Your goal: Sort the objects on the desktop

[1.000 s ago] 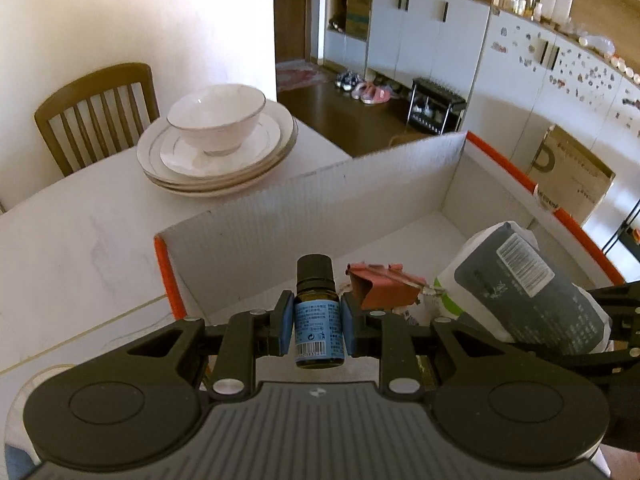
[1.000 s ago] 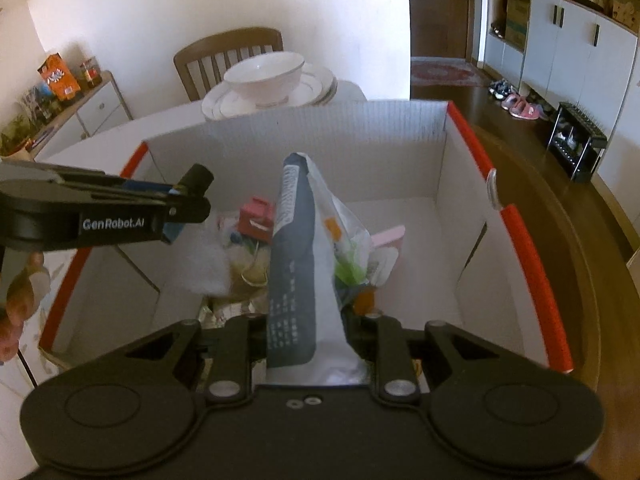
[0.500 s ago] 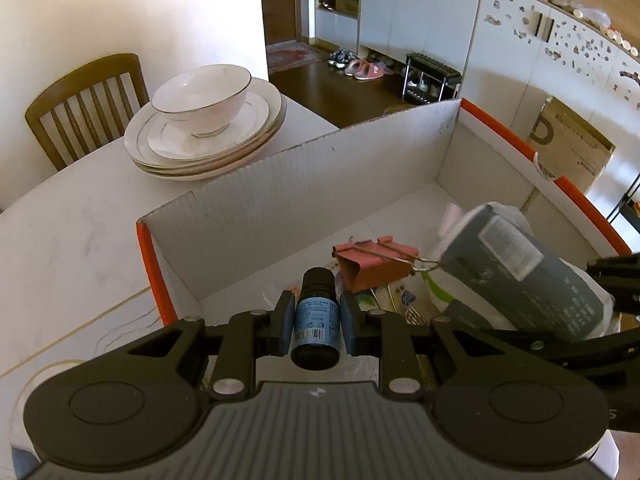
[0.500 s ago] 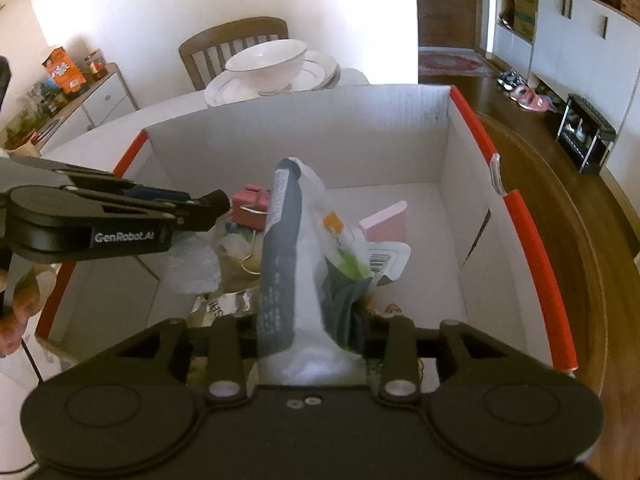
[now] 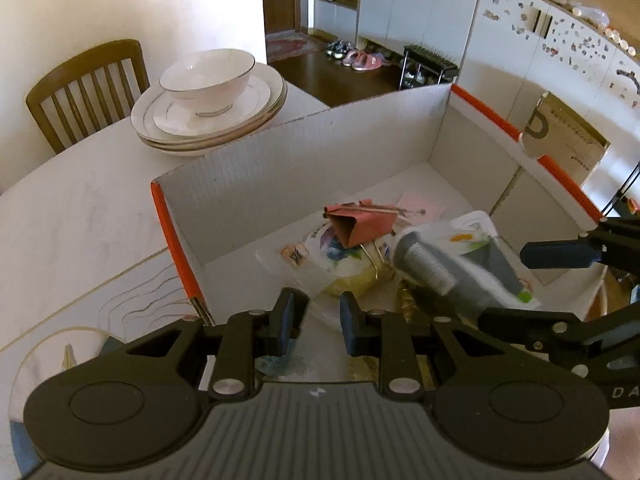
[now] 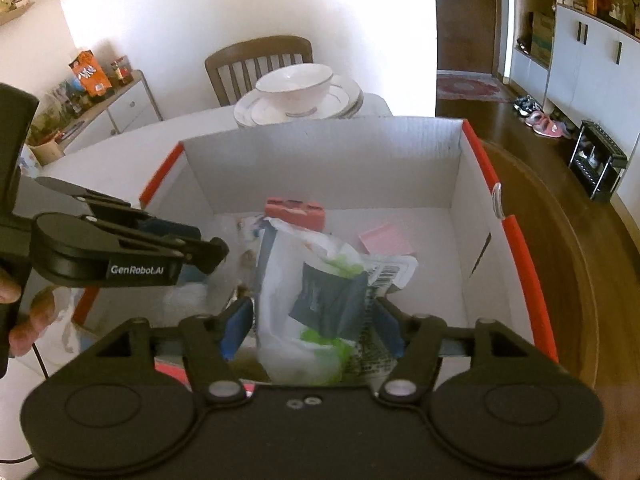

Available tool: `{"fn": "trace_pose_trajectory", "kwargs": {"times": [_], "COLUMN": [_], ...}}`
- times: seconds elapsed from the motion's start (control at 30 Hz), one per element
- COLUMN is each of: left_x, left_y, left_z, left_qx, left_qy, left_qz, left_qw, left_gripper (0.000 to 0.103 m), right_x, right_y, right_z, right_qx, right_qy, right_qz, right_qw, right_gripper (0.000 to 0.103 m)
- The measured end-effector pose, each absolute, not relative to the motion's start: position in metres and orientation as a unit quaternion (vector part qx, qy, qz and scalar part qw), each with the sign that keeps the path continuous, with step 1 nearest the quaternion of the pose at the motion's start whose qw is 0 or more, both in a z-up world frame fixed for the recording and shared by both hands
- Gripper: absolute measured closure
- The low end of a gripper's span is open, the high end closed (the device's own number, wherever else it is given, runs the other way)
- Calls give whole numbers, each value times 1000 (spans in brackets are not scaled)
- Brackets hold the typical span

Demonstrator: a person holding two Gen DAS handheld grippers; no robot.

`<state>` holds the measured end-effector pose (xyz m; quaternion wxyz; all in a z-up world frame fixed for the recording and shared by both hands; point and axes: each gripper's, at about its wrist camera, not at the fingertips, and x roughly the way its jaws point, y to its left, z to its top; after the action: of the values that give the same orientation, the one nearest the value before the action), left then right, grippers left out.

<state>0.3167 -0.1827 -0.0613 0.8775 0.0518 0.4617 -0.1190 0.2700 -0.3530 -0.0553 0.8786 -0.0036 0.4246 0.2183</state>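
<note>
Tongs over one open cardboard box (image 5: pixel 320 152) with orange edges, both pairs pointing down into it

- Left tongs (image 5: pixel 318 312): pads stand a narrow gap apart, nothing between them, nothing gripped. Through the gap shows clear plastic wrapping on the box floor. A person's hand (image 6: pixel 36 320) holds the grip at the back
- Right tongs (image 6: pixel 314 320): jaws have just been opening and stand spread. A white and grey snack bag (image 6: pixel 304 280) with green print sits between them; a sliver of space shows between the left pad and the bag, so the pads are not pressing it. Bag lies lengthwise ahead of the tongs, its far end toward the box's back wall, and looks blurred in the left view
- Ahead of the left tongs, just beyond the wrapped items: a red binder clip (image 5: pixel 360 220) with wire handles pointing to their right. It touches the far end of the bag
- Ahead and to the right of the right tongs: a pink note pad (image 6: pixel 386 238) flat on the box floor, beside the bag's barcoded corner
- Beyond the box's far wall, on the white table (image 5: pixel 80 208): a white bowl (image 5: pixel 208 76) on stacked plates (image 5: pixel 256 108), a wooden chair (image 5: pixel 88 80) behind them
- Right tongs' fingers come in from the right of the left tongs, near but apart
</note>
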Motion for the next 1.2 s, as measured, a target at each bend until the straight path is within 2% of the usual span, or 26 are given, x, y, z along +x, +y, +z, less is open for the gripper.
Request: {"fn": "trace_pose_trajectory", "kwargs": {"times": [0.5,0.6,0.63,0.67,0.77,0.87,1.1,1.2], "left_x": [277,268,265,261,254,248,235,230], "left_y": [-174,-171,-170,-169,-167,-165,-157,-152], "left_z": [-36,-31,-28,-26,-20,-16,-11,-10], "left_qx": [7,8,6,6,12,11,6,3], "left_qy": [440,428,421,414,405,400,391,386], "left_qz": [-138,-130,-129,-128,-128,-133,-137,-137], "left_qw": [888,895,898,901,905,907,910,912], "left_gripper": [78,58,41,35,35,35,34,31], "right_x": [252,247,245,244,238,233,219,214], "right_y": [-356,-356,-355,-355,-353,-350,-344,-343], "right_z": [-33,-29,-28,-26,-23,-18,-10,-7], "right_qx": [11,12,13,13,12,11,7,11], "right_qy": [404,398,397,396,389,380,363,357], "right_qz": [228,227,228,229,228,229,223,217], "right_qw": [886,889,889,889,893,896,905,909], "right_gripper": [35,32,32,32,32,25,20,18]}}
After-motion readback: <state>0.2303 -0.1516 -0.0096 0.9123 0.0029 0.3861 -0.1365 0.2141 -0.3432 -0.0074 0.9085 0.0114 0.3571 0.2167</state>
